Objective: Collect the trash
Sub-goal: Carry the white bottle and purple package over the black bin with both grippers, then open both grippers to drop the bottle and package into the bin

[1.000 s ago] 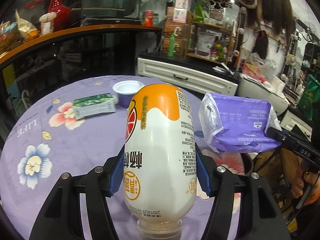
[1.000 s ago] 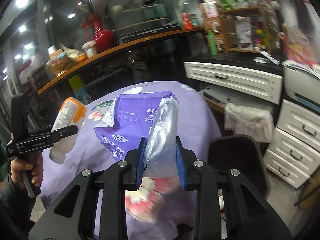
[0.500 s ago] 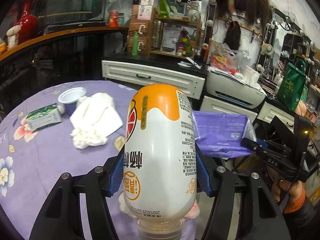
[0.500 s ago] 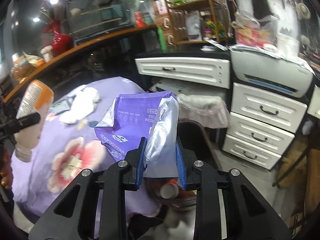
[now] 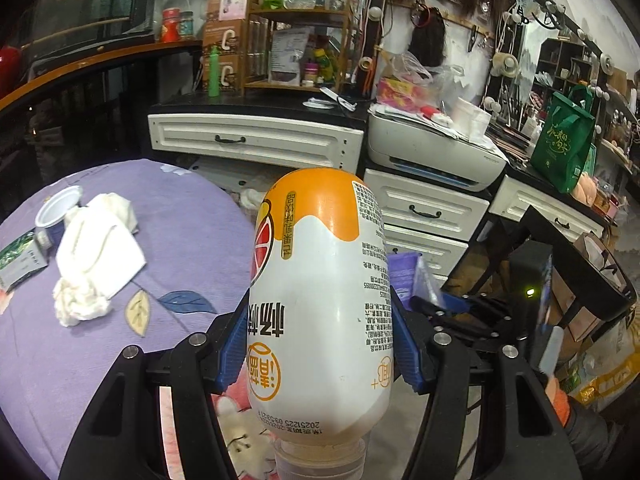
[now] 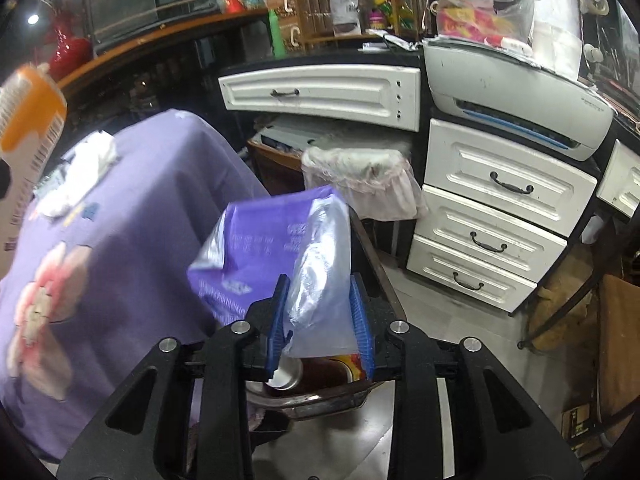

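My left gripper (image 5: pixel 318 336) is shut on a white and orange drink bottle (image 5: pixel 320 300), held upside down with its cap toward the camera; the bottle (image 6: pixel 28 120) also shows at the left edge of the right wrist view. My right gripper (image 6: pixel 320 320) hangs beside the table, and its jaws are opening. A purple and clear plastic bag (image 6: pixel 256 248) stands blurred between them, with a small gap at the left pad. Right below is a dark trash bin (image 6: pixel 320 400) with a can (image 6: pixel 288 372) inside. The bag (image 5: pixel 404 276) peeks out behind the bottle.
The round table with a purple flowered cloth (image 5: pixel 192 240) holds a crumpled white tissue (image 5: pixel 96 256), a small white cup (image 5: pixel 56 212) and a green carton (image 5: pixel 20 260). A second bin with a pale liner (image 6: pixel 360 176) stands by white drawers (image 6: pixel 492 208). A printer (image 6: pixel 516 96) sits above.
Both grippers swung right, off the table toward the drawers. The right gripper sank over the bin, its jaws widened and the purple bag shifted between them. The left grip on the bottle is unchanged.
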Tool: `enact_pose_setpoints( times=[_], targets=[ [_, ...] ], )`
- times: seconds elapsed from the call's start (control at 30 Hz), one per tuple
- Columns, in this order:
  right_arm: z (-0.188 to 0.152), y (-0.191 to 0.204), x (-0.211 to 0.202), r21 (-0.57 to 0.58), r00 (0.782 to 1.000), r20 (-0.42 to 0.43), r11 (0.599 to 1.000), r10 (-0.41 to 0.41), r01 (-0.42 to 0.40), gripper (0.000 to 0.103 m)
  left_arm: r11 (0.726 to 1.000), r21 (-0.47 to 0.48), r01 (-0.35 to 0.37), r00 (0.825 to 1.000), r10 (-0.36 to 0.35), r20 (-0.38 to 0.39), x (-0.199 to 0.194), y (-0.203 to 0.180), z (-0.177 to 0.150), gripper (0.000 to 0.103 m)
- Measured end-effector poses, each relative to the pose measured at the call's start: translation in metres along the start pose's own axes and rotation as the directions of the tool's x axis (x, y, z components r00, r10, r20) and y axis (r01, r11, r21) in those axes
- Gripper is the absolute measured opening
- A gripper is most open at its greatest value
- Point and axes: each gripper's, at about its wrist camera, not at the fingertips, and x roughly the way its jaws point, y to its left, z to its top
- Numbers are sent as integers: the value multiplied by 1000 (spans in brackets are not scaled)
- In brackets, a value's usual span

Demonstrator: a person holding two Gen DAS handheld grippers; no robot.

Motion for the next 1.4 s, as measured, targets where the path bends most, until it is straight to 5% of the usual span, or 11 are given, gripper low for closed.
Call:
enact_pose_setpoints(
  times=[0.13,0.43,0.87,1.23,1.4],
  targets=[
    [-6,-4,16,17,1000,-17,1000,-14,14,60,1000,11,14,1000,-14,-27,16,-9,0,61],
    [-22,-26,-2,70,998,-1,996,-57,57,70,999,11,51,992,-49,-116,67,-34,0,61],
    [-47,-79,-54,182,994,27,978,-108,101,70,999,25,24,958,-16,-285,152,-67,-22,61],
    [-65,-108,-61,251,993,7,962,-115,110,70,998,-24,-51,916,37,-400,216,-64,-37,61],
    [-64,-108,-60,255,994,11,961,-108,102,70,998,-36,-55,912,35,-408,223,-64,-39,63]
  ],
)
